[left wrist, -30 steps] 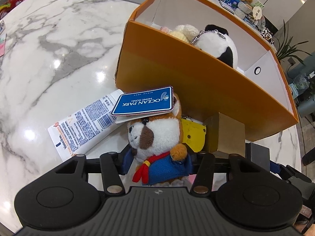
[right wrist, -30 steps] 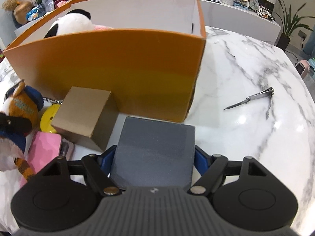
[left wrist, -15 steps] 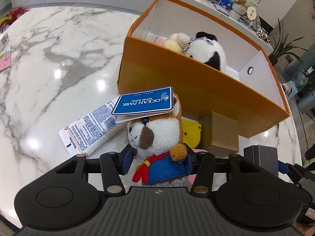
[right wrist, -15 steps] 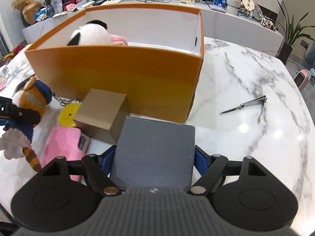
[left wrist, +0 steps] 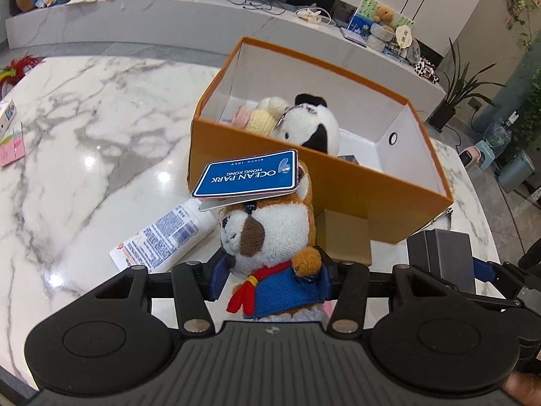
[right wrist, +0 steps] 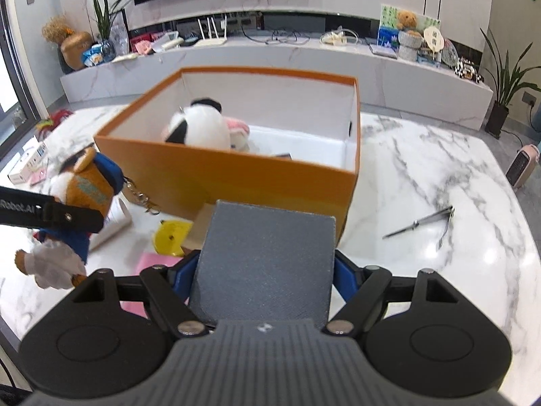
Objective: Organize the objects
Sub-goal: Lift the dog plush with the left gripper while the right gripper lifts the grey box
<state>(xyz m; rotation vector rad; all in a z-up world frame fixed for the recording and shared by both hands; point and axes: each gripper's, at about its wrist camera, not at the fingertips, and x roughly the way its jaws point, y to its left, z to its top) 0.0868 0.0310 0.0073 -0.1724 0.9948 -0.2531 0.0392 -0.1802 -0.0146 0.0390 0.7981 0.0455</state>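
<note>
My left gripper (left wrist: 270, 275) is shut on a plush toy (left wrist: 270, 233) in a blue jacket with a blue Ocean Park tag, held above the table in front of the orange box (left wrist: 280, 169). The toy also shows in the right wrist view (right wrist: 86, 189). My right gripper (right wrist: 267, 270) is shut on a grey box (right wrist: 267, 257), held above the table near the orange box's (right wrist: 257, 182) front wall; it also shows in the left wrist view (left wrist: 439, 257). A panda plush (left wrist: 311, 125) and pastel soft toys lie inside the orange box.
On the marble table (left wrist: 84, 142) lie a white tube (left wrist: 162, 237), a small brown box (left wrist: 345, 233), a yellow disc (right wrist: 170, 237), a pink item (right wrist: 159, 260) and nail clippers (right wrist: 422, 223). A small carton (left wrist: 6, 115) and pink paper sit at the far left.
Both grippers have risen with their loads; the orange box now sits lower in both views and its inside shows more.
</note>
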